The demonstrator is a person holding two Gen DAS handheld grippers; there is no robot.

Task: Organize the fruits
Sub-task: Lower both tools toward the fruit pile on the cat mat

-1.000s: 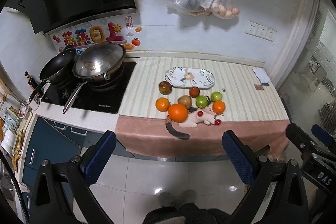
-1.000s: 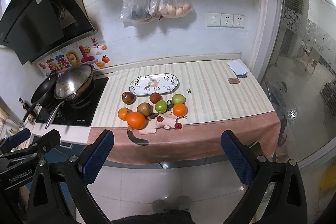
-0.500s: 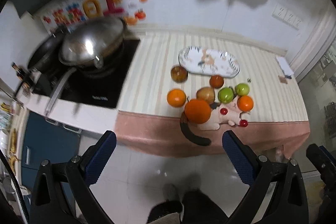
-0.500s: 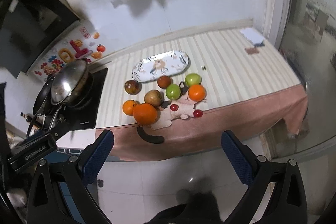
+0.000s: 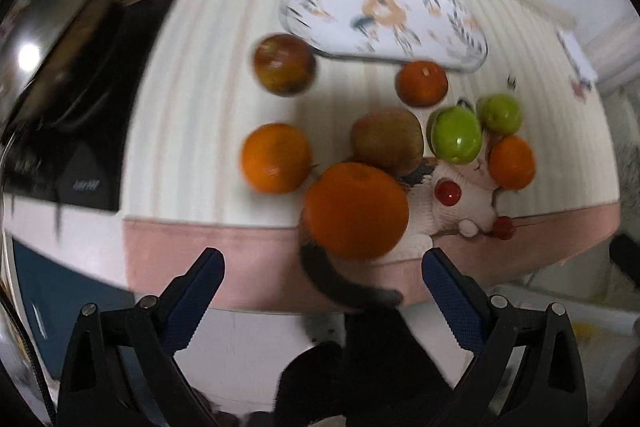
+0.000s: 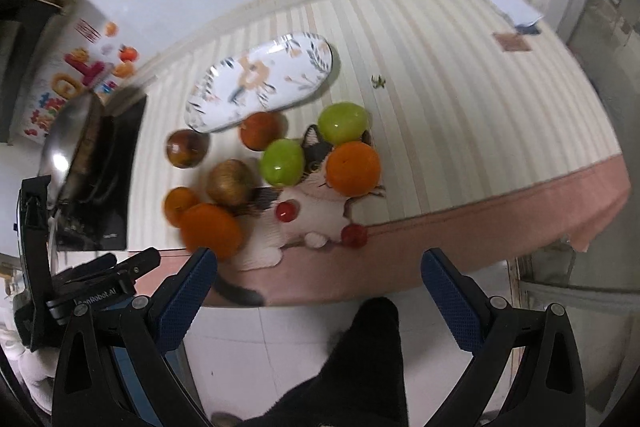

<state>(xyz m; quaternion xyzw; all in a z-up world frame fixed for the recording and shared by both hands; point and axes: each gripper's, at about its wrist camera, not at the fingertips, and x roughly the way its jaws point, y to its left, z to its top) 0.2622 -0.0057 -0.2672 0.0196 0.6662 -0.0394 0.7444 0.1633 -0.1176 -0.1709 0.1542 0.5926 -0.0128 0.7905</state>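
Several fruits lie on the striped counter cloth: a big orange point(image 5: 356, 210), a smaller orange point(image 5: 275, 158), a brown kiwi-like fruit point(image 5: 387, 141), two green apples point(image 5: 456, 135), a dark red apple point(image 5: 285, 64), a red-orange fruit point(image 5: 421, 83) and small red tomatoes point(image 5: 447, 192). A patterned oval plate point(image 5: 384, 23) lies behind them, empty. My left gripper point(image 5: 320, 291) is open just short of the big orange. My right gripper point(image 6: 318, 291) is open, in front of the counter edge, below the cat-shaped mat point(image 6: 312, 203).
A black hob point(image 5: 100, 107) with a steel pan lid point(image 5: 44, 39) stands left of the fruit. The pink cloth edge point(image 6: 480, 227) hangs over the counter front. The left gripper's body point(image 6: 60, 287) shows at the right wrist view's left edge.
Both grippers have moved forward and down toward the counter; the fruit now looms much larger. Both stay open.
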